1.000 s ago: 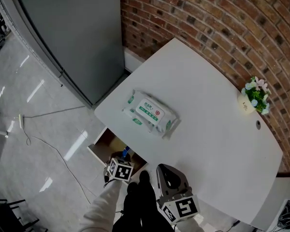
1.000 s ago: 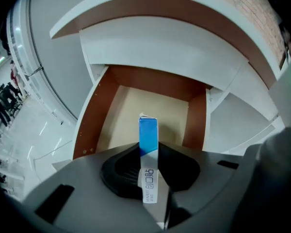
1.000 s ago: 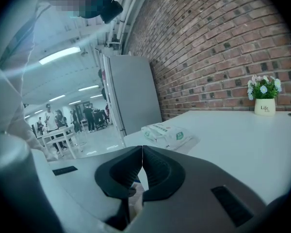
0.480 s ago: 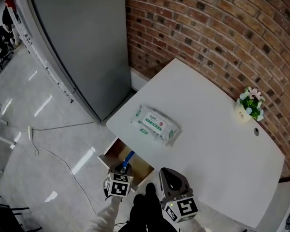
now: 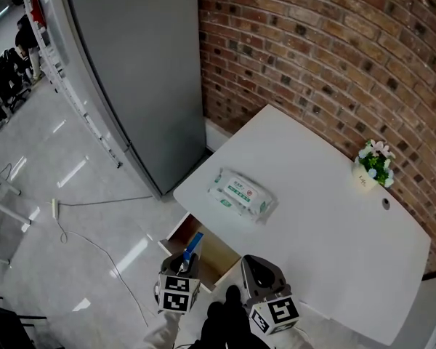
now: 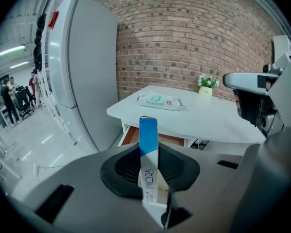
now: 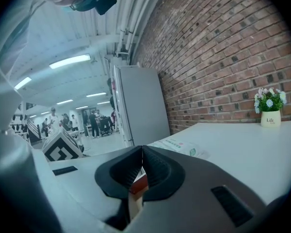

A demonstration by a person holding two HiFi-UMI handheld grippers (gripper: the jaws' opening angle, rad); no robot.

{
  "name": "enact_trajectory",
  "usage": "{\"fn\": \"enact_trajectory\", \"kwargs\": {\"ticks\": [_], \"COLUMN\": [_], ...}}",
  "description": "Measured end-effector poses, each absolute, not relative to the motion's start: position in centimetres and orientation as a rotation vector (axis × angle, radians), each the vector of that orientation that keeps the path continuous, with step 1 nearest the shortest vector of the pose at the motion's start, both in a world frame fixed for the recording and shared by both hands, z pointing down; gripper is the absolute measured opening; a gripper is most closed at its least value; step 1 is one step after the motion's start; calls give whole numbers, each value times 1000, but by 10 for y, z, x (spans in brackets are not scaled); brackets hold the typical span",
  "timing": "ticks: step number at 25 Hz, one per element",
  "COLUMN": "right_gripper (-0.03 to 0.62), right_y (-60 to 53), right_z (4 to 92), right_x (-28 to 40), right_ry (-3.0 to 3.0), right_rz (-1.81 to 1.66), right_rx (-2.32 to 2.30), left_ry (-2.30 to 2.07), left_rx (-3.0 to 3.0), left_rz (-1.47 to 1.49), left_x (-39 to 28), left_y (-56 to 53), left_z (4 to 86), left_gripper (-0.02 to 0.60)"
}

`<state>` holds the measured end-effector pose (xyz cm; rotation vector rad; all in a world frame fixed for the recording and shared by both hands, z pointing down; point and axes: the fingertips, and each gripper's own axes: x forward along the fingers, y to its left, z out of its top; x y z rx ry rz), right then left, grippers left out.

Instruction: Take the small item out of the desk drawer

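Observation:
A small flat box (image 6: 148,152), blue at the top and white with print below, stands upright between the jaws of my left gripper (image 6: 150,178), which is shut on it. In the head view the box (image 5: 194,243) sticks up from the left gripper (image 5: 187,262) just in front of the open wooden drawer (image 5: 216,257) of the white desk (image 5: 327,238). My right gripper (image 5: 256,269) hovers beside it at the desk's near edge. In its own view the right gripper (image 7: 142,165) is shut with nothing between its pads.
A pack of wet wipes (image 5: 240,195) lies on the desk near the left corner. A small flower pot (image 5: 373,167) stands at the far right by the brick wall (image 5: 327,57). A tall grey cabinet (image 5: 138,71) stands left of the desk. A cable (image 5: 94,238) lies on the floor.
The left gripper, still holding the box, has drawn back from the drawer toward the person. The head view has pulled back, so the desk appears farther away. The right gripper keeps its place.

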<state>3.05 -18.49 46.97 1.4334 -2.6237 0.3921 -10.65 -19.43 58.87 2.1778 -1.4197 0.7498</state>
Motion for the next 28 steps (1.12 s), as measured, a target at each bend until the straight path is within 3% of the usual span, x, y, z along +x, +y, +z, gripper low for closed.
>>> {"fn": "enact_trajectory", "kwargs": {"ticks": [15,28], "right_gripper": [26,26], "right_y": [-165,-149], "right_z": [432,406], "right_x": [33,31], "right_ry": [-2660,-2681], "right_rz": [309,226], "right_rx": [1470,1490], "left_ry": [-1565,-1603], "left_rx": [2321,2403], "left_rz": [459,306], "left_x": [-114,-116], "left_y": [-180,-155], "left_z": [476,432], "left_gripper": [86,86]}}
